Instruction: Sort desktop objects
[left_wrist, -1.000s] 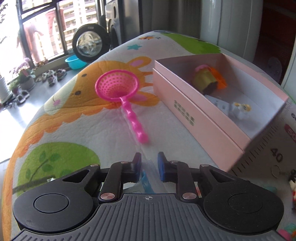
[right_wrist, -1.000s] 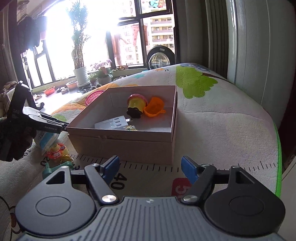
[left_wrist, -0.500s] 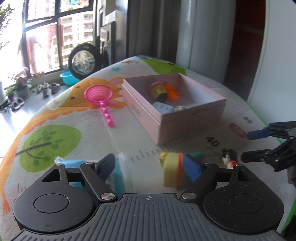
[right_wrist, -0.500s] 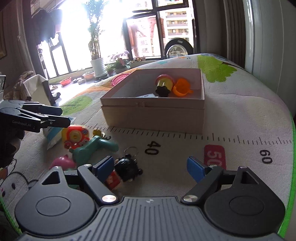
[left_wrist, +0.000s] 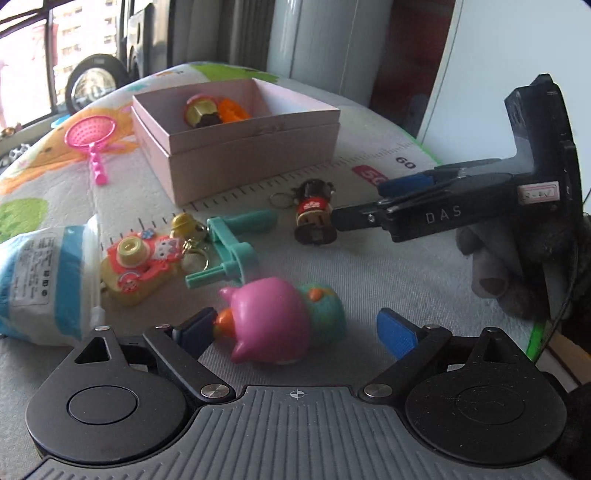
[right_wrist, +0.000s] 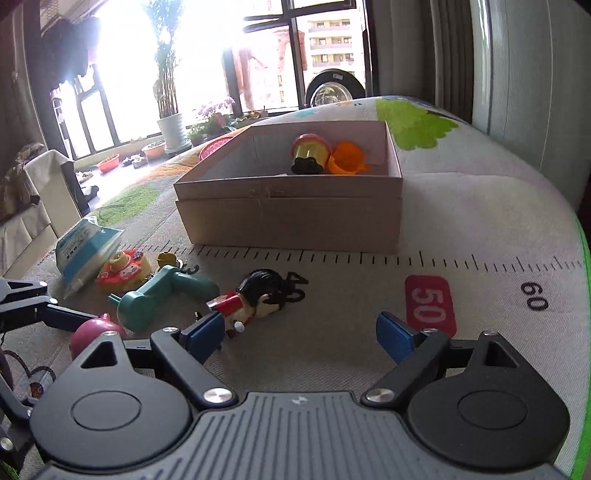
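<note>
A pink box (left_wrist: 236, 147) (right_wrist: 291, 218) stands on the play mat and holds a yellow cup toy (right_wrist: 310, 153) and an orange piece (right_wrist: 349, 162). In front of it lie a pink-and-teal owl toy (left_wrist: 280, 321), a teal hand drill toy (left_wrist: 231, 251) (right_wrist: 166, 295), a doll keychain (left_wrist: 314, 214) (right_wrist: 255, 299), a red-yellow toy camera (left_wrist: 140, 267) and a tissue pack (left_wrist: 44, 284). My left gripper (left_wrist: 295, 328) is open around the owl toy. My right gripper (right_wrist: 299, 332) is open, its left finger beside the doll.
A pink strainer (left_wrist: 92, 138) lies left of the box. The mat's green edge (right_wrist: 581, 295) runs along the right. A wall and curtain stand behind the box. The right gripper's body (left_wrist: 480, 206) reaches in from the right, near the doll.
Both grippers have pulled back from the box and dropped low toward the toys. The left gripper opened from nearly shut and now straddles the owl toy.
</note>
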